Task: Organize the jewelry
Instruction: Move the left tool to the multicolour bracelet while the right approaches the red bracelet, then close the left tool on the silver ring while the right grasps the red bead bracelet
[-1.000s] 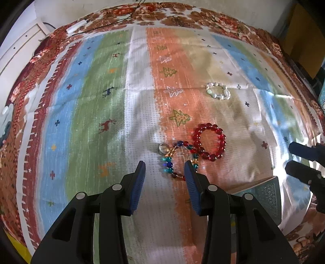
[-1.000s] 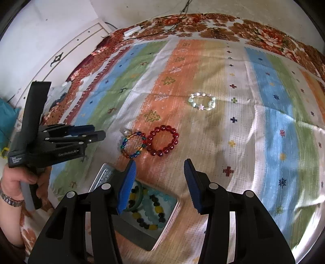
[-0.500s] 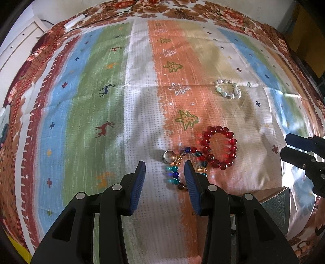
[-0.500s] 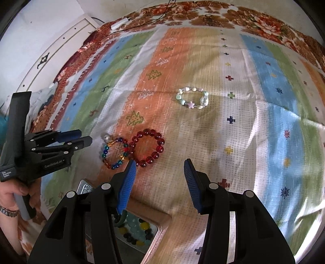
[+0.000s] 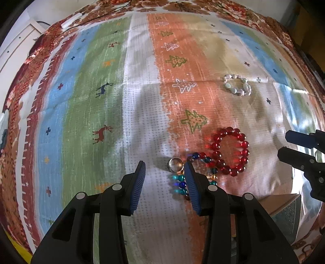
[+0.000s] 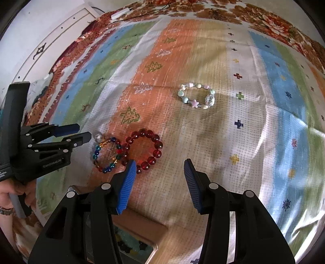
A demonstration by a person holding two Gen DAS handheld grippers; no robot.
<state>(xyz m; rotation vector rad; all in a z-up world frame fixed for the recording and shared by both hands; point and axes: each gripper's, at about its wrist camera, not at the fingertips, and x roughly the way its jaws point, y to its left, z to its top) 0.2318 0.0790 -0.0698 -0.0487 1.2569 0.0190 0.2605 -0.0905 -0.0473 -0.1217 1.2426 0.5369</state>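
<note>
Three bead bracelets lie on the striped cloth. A multicoloured bracelet [image 5: 179, 178] [image 6: 107, 155] with a clear round bead touches a red bracelet [image 5: 231, 151] [image 6: 145, 150]. A pale pastel bracelet [image 5: 237, 85] [image 6: 196, 95] lies farther off. My left gripper [image 5: 165, 168] [image 6: 82, 133] is open and empty, its right finger over the multicoloured bracelet's near edge. My right gripper [image 6: 159, 168] [image 5: 284, 144] is open and empty, just right of the red bracelet. A metal box [image 6: 142, 246] with bracelets inside sits under the right gripper.
The box's lid or corner [image 5: 288, 213] shows at the lower right of the left wrist view. A white cable and plug [image 5: 71, 19] lie at the cloth's far left edge. A white cabinet [image 6: 52, 42] stands on the left.
Both grippers have moved forward toward the bracelets. The left one now reaches the multicoloured bracelet; the right one has left the box behind. Both stayed open.
</note>
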